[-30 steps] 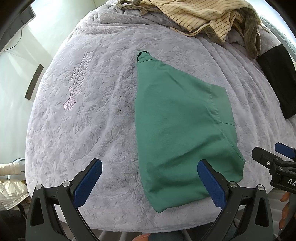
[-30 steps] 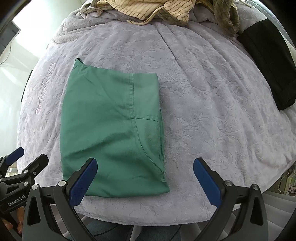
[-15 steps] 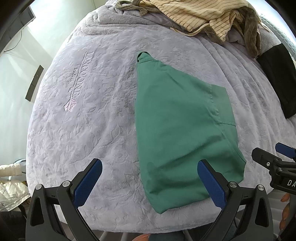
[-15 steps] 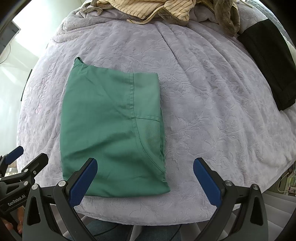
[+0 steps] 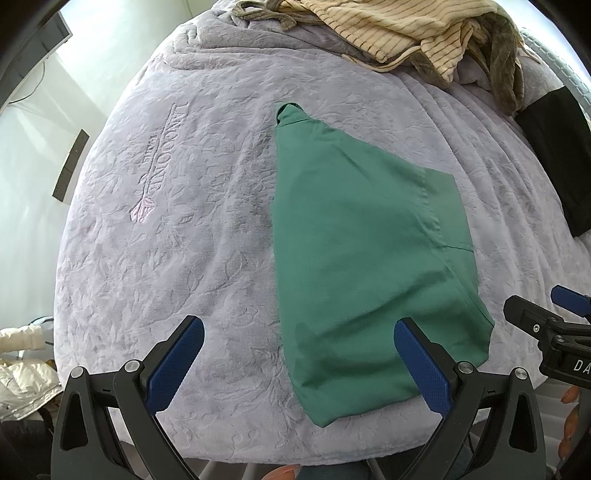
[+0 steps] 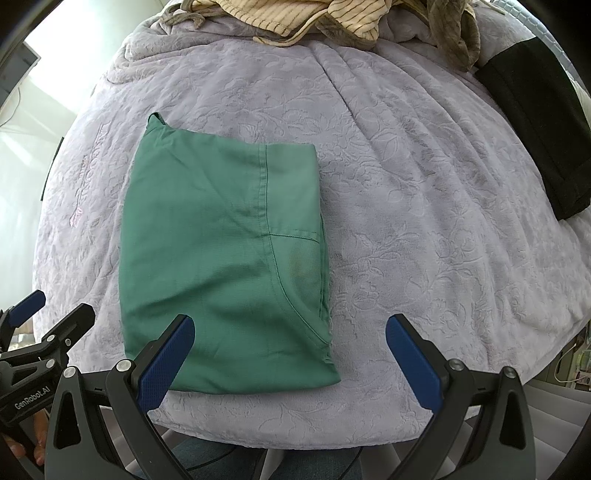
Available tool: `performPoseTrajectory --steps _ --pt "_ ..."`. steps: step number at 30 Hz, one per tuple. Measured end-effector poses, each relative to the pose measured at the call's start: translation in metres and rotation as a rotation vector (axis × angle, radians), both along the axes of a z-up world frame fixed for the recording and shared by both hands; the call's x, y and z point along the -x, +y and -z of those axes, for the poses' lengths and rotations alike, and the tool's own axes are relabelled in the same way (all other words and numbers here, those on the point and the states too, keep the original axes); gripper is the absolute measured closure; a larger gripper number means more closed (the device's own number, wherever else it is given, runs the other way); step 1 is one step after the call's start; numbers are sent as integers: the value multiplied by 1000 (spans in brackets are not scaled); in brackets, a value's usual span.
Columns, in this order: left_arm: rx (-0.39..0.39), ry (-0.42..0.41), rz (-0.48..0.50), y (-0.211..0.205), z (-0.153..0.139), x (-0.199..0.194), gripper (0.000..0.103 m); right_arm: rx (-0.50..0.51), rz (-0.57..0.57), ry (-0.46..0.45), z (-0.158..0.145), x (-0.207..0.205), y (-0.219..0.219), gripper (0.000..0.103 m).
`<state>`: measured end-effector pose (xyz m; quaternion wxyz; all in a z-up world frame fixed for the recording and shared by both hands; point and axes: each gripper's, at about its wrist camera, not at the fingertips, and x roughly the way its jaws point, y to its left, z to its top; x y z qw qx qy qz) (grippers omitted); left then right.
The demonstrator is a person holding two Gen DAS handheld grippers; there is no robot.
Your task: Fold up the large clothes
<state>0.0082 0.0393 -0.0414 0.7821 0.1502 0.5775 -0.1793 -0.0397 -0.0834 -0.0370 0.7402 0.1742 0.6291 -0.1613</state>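
A green garment (image 5: pixel 365 251) lies folded into a flat rectangle on the lilac bedspread (image 5: pixel 184 240); it also shows in the right wrist view (image 6: pixel 221 269). My left gripper (image 5: pixel 299 365) is open and empty, held above the garment's near left edge. My right gripper (image 6: pixel 291 363) is open and empty above the garment's near right corner. Each gripper shows at the edge of the other's view, the right gripper (image 5: pixel 546 325) at right and the left gripper (image 6: pixel 40 325) at left.
A heap of striped cream and olive clothes (image 5: pixel 406 29) lies at the far side of the bed. A folded black garment (image 6: pixel 535 122) lies at the far right. A white padded jacket (image 5: pixel 22 373) is off the bed at the lower left.
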Motion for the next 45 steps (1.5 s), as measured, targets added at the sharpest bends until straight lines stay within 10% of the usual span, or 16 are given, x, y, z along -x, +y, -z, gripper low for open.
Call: performPoseTrajectory --steps 45 --pt "-30 -30 -1 -1 -2 1 0 -5 -12 28 6 -4 3 0"
